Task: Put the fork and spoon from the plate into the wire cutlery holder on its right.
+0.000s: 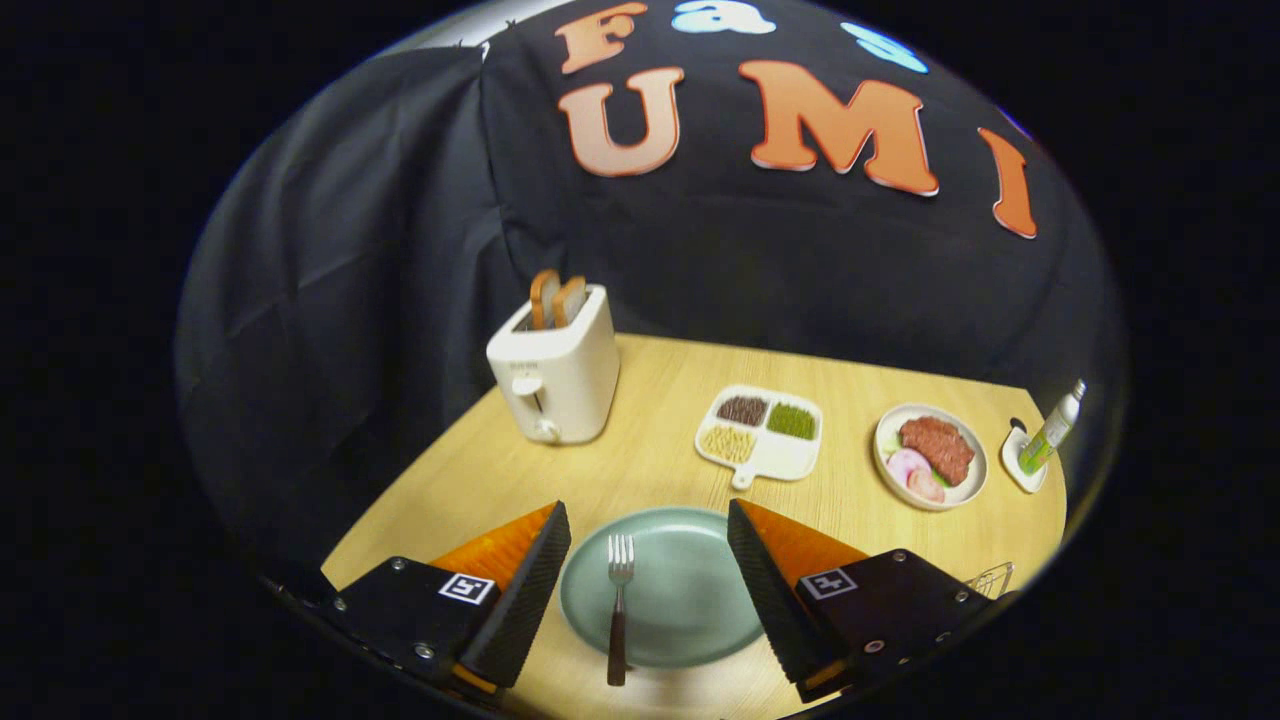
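At lower centre, the gripper (648,590) gapes wide and empty over the plate (690,600); we should descend squarely astride the fork (619,605) handle.

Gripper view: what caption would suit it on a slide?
Open gripper hovers over a green plate holding a fork, wire cutlery holder beside it.

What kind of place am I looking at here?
Probably a mock kitchen table in a booth: a toaster with bread, a plate holding a fork, and a dish of meat. The gripper has its fingers open over the plate.
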{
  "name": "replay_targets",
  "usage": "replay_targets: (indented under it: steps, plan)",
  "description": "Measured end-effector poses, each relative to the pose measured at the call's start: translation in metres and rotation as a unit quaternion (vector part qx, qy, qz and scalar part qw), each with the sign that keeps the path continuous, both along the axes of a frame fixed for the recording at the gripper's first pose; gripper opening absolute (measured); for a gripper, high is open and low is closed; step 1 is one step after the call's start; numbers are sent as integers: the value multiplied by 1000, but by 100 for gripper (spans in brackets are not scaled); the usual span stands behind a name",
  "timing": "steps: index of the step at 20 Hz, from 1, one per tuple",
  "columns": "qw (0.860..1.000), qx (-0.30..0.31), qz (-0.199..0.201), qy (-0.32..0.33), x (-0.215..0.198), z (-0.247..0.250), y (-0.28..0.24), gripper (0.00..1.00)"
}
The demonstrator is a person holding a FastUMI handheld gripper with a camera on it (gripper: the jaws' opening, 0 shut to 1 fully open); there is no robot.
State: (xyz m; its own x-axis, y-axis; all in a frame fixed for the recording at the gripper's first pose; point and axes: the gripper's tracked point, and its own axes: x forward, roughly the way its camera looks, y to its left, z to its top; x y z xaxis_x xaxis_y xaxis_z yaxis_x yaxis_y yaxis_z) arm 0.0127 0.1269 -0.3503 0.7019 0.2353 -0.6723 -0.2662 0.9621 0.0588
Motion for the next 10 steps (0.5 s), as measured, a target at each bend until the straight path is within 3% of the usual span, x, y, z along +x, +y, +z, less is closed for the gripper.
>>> replay_targets:
  steps: [4, 10]
  plan:
    - [992, -42, 30, 111, -18, -55, 3, 94]
    - [966, -64, 76, 237, -47, -103, 28, 86]
